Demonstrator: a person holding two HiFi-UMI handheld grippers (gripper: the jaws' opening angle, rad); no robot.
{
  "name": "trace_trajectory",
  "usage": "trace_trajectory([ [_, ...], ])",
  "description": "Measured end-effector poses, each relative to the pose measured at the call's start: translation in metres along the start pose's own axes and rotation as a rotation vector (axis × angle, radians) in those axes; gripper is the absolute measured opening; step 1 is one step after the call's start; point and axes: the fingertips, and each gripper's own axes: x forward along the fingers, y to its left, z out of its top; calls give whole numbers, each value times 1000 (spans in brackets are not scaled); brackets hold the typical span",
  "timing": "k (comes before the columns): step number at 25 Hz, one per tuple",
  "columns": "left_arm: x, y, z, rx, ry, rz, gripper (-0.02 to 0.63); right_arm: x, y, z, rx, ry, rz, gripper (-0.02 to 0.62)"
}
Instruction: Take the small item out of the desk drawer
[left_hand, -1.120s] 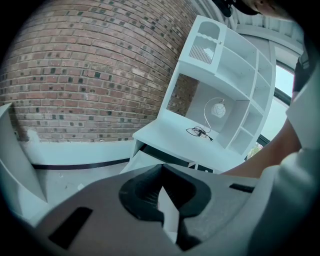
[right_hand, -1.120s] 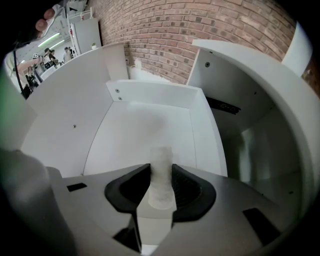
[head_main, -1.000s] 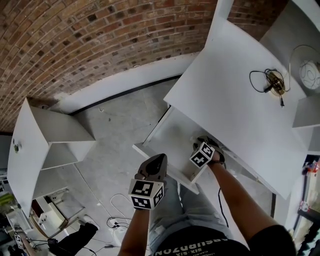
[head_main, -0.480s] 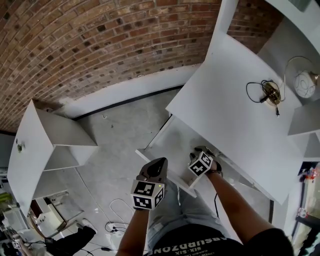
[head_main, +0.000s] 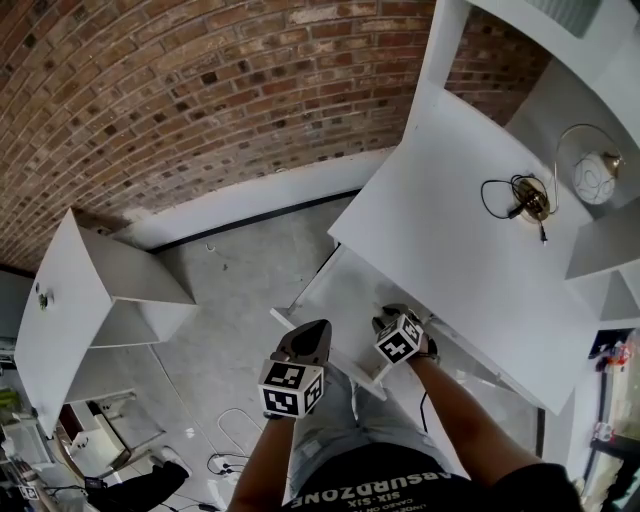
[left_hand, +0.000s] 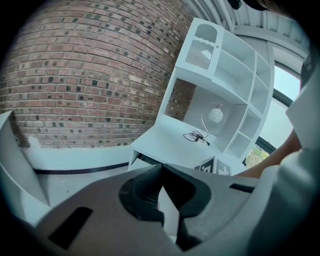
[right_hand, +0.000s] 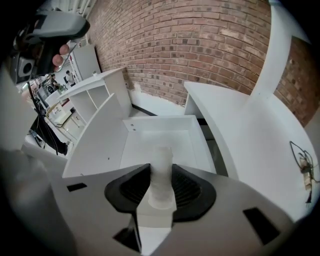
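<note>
A small, pale translucent item (right_hand: 161, 162) stands upright between the pads of my right gripper (right_hand: 161, 175), which is shut on it. Seen from the right gripper view, the item is above the front of the open white desk drawer (right_hand: 131, 142), whose bare floor shows beyond it. The head view has my right gripper (head_main: 388, 325) over the drawer's (head_main: 335, 290) near right corner, with the item itself hidden by the gripper. To the left of it, my left gripper (head_main: 308, 342) hovers by the drawer front. Its jaws (left_hand: 161, 167) meet at the tips with nothing in them.
The white desk top (head_main: 450, 230) carries a black cable with a brass fitting (head_main: 525, 200) and a globe lamp (head_main: 592, 178). Shelves rise behind the desk. A white cabinet (head_main: 70, 300) lies on the concrete floor at the left, and a brick wall (head_main: 200, 90) runs behind.
My right gripper has drawn back a little toward the drawer front with the item still in it. The left gripper has kept its place beside it.
</note>
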Motion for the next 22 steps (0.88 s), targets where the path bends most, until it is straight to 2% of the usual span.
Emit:
trace_trajectory([
  [22,-23,-34,0,29,-24,30,6,-113,19,39,92,-249,37,129],
])
